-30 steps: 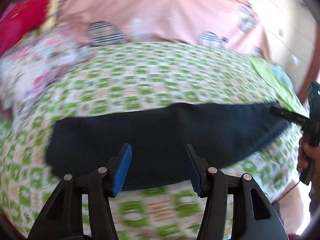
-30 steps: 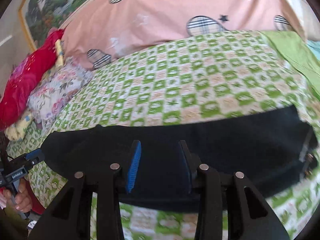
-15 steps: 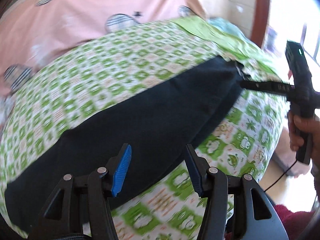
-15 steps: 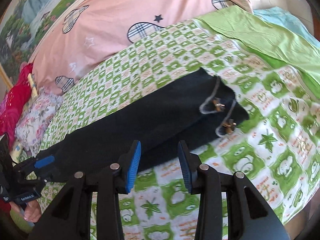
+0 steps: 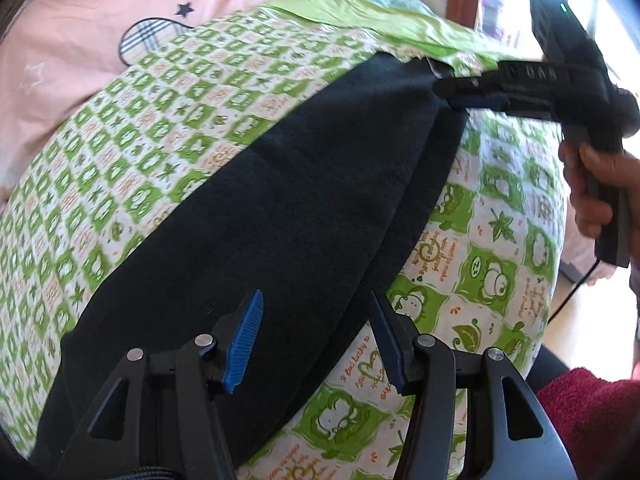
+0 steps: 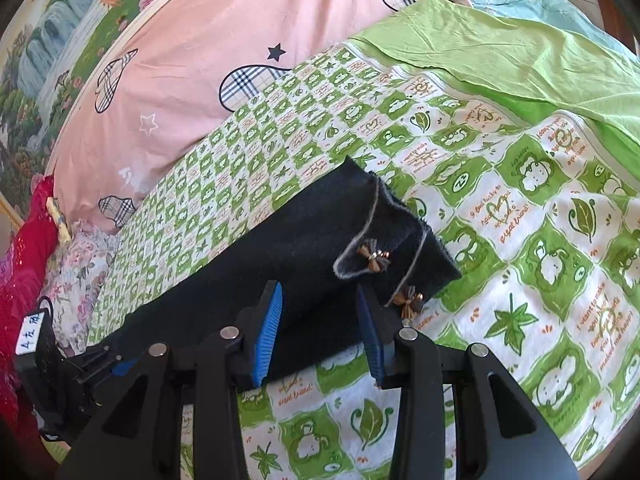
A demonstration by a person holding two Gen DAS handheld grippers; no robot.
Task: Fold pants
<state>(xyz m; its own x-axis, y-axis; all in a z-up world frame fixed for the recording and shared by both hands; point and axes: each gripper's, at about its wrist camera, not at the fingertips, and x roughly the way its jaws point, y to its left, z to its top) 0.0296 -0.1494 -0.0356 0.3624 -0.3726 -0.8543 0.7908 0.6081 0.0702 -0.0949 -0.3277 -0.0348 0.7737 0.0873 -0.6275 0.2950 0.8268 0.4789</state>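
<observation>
Pants flat on checkered bedsheet; left tongs and right tongs both apart, gripping nothing.

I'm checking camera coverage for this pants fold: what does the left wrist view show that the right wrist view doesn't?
Only the left wrist view shows the hand gripping the right tool, and a dark red towel. Only the right wrist view shows the bow-trimmed cuffs of the pants, a landscape painting, a red cloth and a floral pillow. Both show the dark pants, green checked bedspread, pink quilt and both tools, including the left tool.
</observation>
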